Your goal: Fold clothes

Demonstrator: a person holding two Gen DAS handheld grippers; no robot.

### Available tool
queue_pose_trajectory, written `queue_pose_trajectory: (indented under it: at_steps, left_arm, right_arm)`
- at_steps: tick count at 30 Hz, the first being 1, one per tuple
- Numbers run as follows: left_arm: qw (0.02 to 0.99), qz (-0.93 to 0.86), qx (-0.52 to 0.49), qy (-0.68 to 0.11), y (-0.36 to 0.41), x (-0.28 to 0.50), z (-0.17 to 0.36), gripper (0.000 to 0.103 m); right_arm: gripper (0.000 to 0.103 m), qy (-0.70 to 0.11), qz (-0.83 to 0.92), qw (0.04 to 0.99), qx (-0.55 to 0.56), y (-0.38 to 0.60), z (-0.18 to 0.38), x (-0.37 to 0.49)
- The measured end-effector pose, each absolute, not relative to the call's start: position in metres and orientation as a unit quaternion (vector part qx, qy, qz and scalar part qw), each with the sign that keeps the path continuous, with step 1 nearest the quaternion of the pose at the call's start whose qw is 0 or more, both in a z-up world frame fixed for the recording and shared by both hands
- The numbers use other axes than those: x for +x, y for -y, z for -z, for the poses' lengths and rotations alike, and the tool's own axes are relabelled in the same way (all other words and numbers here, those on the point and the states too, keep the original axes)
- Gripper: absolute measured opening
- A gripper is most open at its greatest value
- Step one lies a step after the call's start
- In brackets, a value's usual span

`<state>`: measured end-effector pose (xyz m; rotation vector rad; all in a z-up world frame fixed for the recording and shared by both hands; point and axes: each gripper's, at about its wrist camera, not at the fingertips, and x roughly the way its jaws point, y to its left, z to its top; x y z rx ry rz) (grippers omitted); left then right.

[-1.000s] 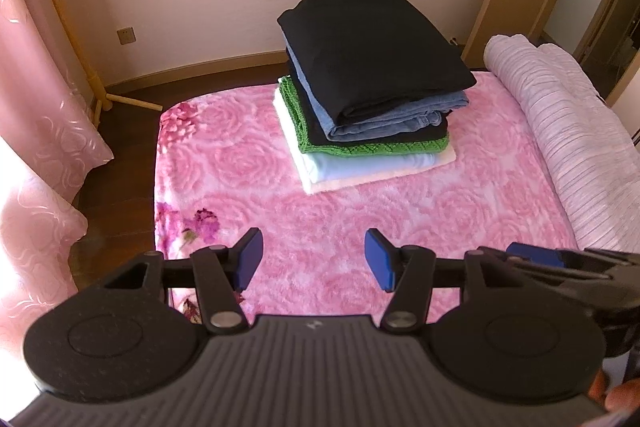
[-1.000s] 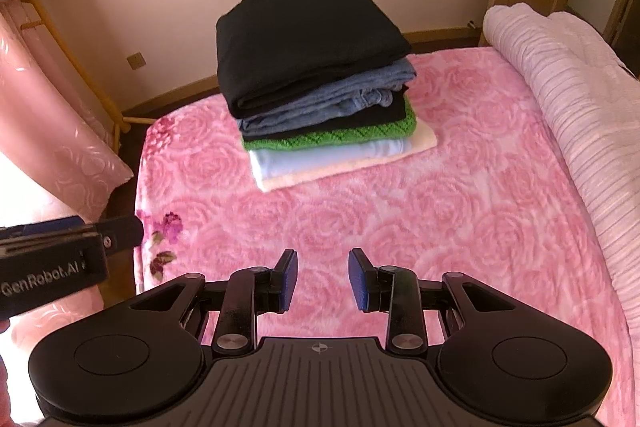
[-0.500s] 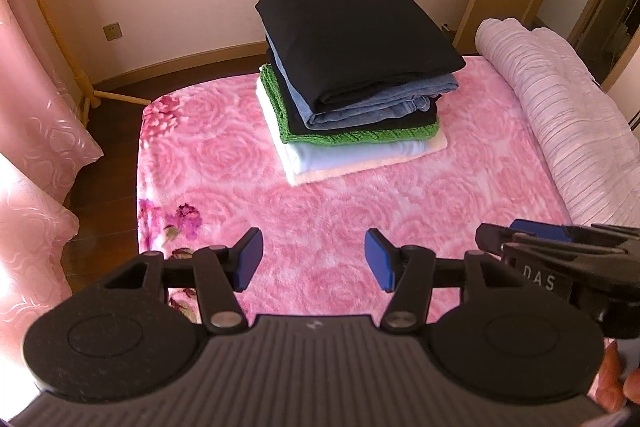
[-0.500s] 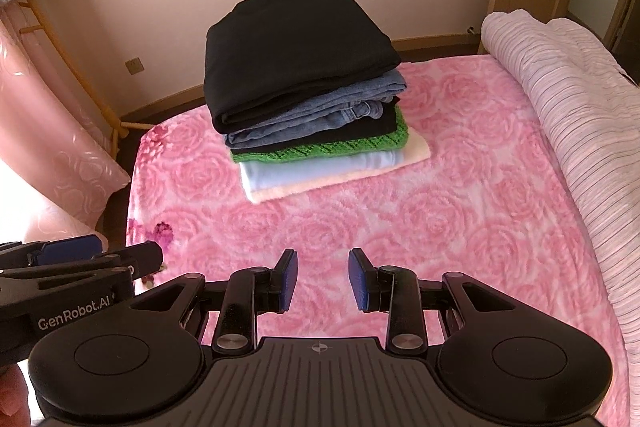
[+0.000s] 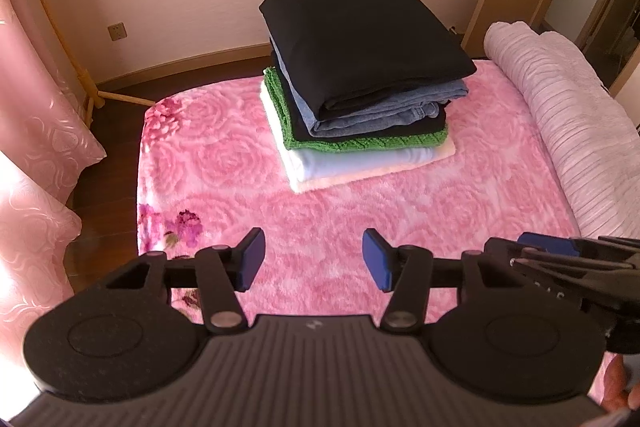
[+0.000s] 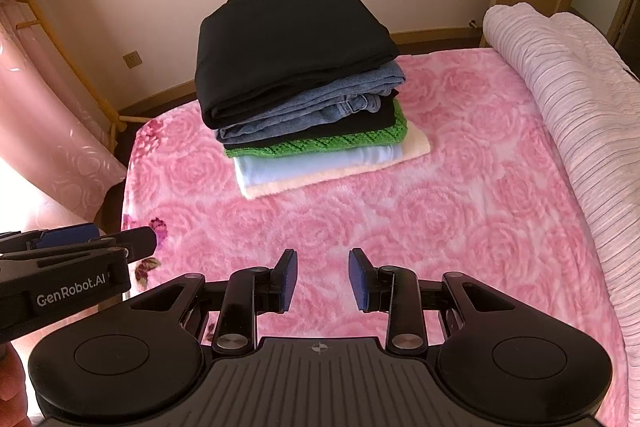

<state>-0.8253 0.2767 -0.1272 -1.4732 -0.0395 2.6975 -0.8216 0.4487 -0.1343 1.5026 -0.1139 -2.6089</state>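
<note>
Left wrist view, and I'm looking down the bed (image 5: 360, 219), its pink rose blanket running out ahead of me, a striped pink quilt (image 5: 568, 131) rolled along the right side. Toward the far end sits the stack of clothes (image 5: 360, 99), and it's lying folded: six layers that I can count, squared up on one another.

From the bottom: a cream piece (image 6: 344, 171), a pale blue one (image 6: 316, 163), a green knit (image 6: 320, 143), a thin dark layer, jeans (image 6: 320, 111), and a black garment (image 6: 292, 47) as the cap. Edges line up fairly well, with folded spines facing me. No loose garment shows on the blanket in either view, so this fits a finished pile, or one waiting for more from out of frame; I can't tell which.

Handling, as I judge it: all soft and limp; the jeans look the heaviest and stiffest, the knit stretchy and likely to snag, the black top smooth and prone to slide. I'd pinch any piece at a folded edge or corner, not mid-panel.

Left gripper (image 5: 314, 259) hangs over the near blanket, fingers spread wide, nothing between them. Right gripper (image 6: 322, 281) alongside it, parted more narrowly, also empty. Both well short of the stack.
</note>
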Motion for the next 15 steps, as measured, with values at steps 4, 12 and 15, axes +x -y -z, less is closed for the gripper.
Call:
queue_pose_trajectory:
  at_steps: [4, 12, 15]
  left_arm:
    - [0.031, -0.882, -0.470, 0.011, -0.2753, -0.8268, 0.1246, 0.050]
    - [0.026, -0.892, -0.452, 0.007, -0.2724, -0.8297, 0.1190, 0.050]
    - [0.024, -0.895, -0.445, 0.005, -0.2713, -0.8308, 0.1168, 0.050]
  right_arm:
    - [0.032, 0.037, 0.865, 0.064, 0.497, -0.4494, 0.1342, -0.8246]
    - [0.032, 0.037, 0.866, 0.065, 0.494, -0.4468, 0.1324, -0.8297]
    - [0.032, 0.035, 0.867, 0.067, 0.493, -0.4438, 0.1315, -0.8299]
